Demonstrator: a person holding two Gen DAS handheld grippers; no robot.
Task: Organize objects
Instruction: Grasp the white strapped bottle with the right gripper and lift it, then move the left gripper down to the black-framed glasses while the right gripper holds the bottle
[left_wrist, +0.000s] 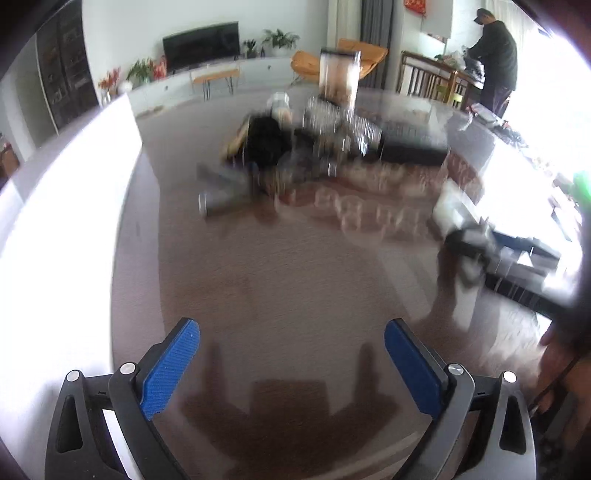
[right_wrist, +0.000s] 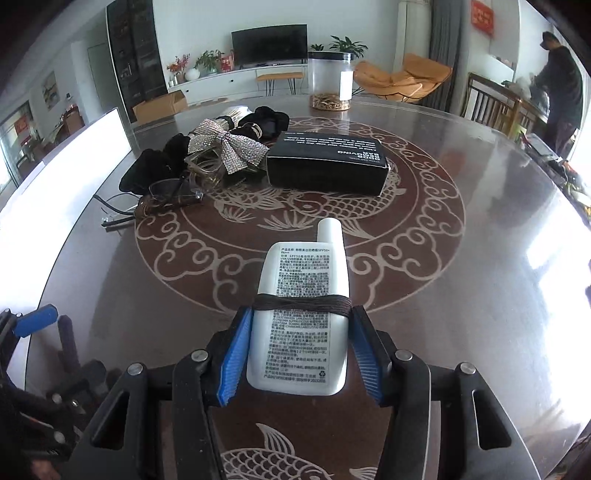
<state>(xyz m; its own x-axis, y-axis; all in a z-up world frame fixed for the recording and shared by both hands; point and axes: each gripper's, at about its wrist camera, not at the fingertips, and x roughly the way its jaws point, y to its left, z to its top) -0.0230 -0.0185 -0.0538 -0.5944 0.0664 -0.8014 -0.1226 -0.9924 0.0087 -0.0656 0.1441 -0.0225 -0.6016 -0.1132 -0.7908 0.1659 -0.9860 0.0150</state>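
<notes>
My right gripper (right_wrist: 301, 314) is shut on a white sunscreen bottle (right_wrist: 301, 314) with a dark hair tie (right_wrist: 301, 303) wrapped around its middle, held just above the round table (right_wrist: 480, 295). Beyond it lie a black box (right_wrist: 327, 162), a rhinestone bow (right_wrist: 229, 146), black scrunchies (right_wrist: 153, 168) and glasses (right_wrist: 173, 192). My left gripper (left_wrist: 291, 341) is open and empty over bare table; it shows at the left edge of the right wrist view (right_wrist: 35, 319). The left wrist view is motion-blurred; the pile (left_wrist: 295, 147) shows at the far side.
A clear jar (right_wrist: 330, 83) stands at the table's far edge, also blurred in the left wrist view (left_wrist: 339, 75). A white board (right_wrist: 62, 177) lies off the table's left side. A person (right_wrist: 561, 92) stands at the back right by wooden chairs.
</notes>
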